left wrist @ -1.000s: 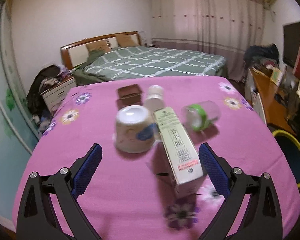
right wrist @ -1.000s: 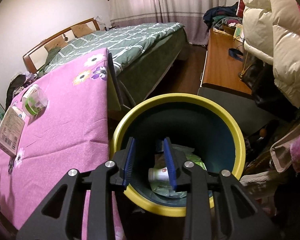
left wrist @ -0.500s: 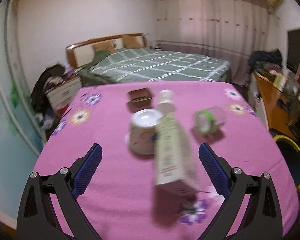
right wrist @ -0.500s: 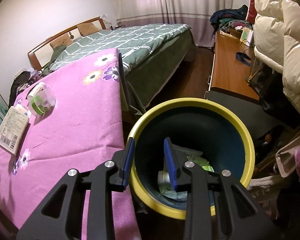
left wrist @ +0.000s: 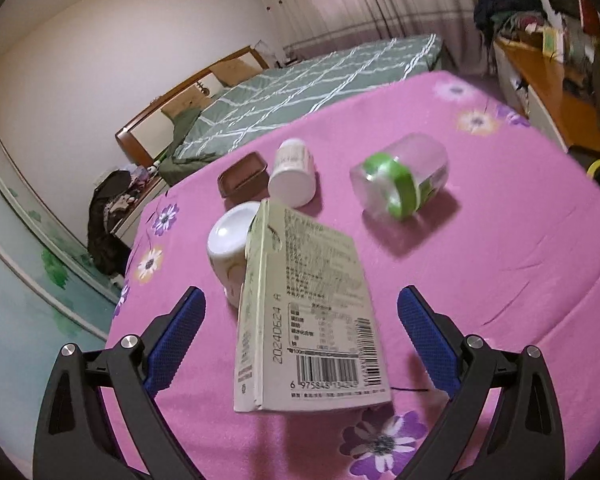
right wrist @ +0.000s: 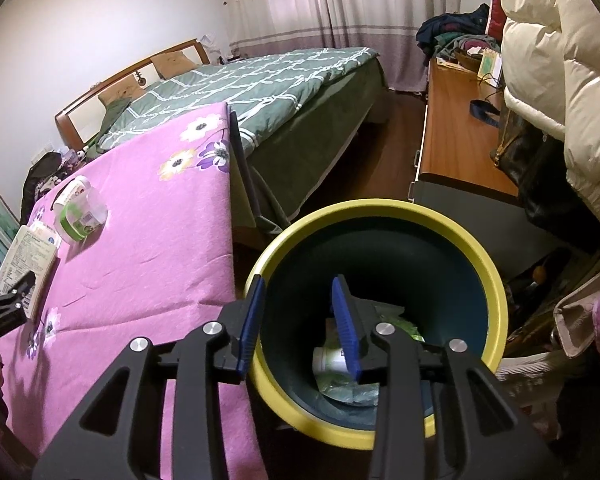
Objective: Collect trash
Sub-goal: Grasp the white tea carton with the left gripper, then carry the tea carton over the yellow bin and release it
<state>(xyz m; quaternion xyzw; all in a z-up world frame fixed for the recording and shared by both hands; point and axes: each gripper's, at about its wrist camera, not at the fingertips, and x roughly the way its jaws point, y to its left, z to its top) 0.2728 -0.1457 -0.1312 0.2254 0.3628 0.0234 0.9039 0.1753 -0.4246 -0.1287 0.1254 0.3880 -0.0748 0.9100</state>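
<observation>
Pink flowered cloth covered the counter [left wrist: 500, 240] before us. Our left tool [left wrist: 300, 332] had swung and rolled toward the printed carton [left wrist: 312, 320], which now lay between its widely spread jaws, untouched, so we judged the carton next to go. At right, our right tool [right wrist: 298, 320] hung over the yellow-rimmed bin [right wrist: 480, 248], its jaws just opening, nothing between them, a white bottle [right wrist: 330, 360] already lying inside.

L wrist cam low over pink table [left wrist: 480, 240], R cam above bin [right wrist: 496, 280], both likely share table edge
</observation>
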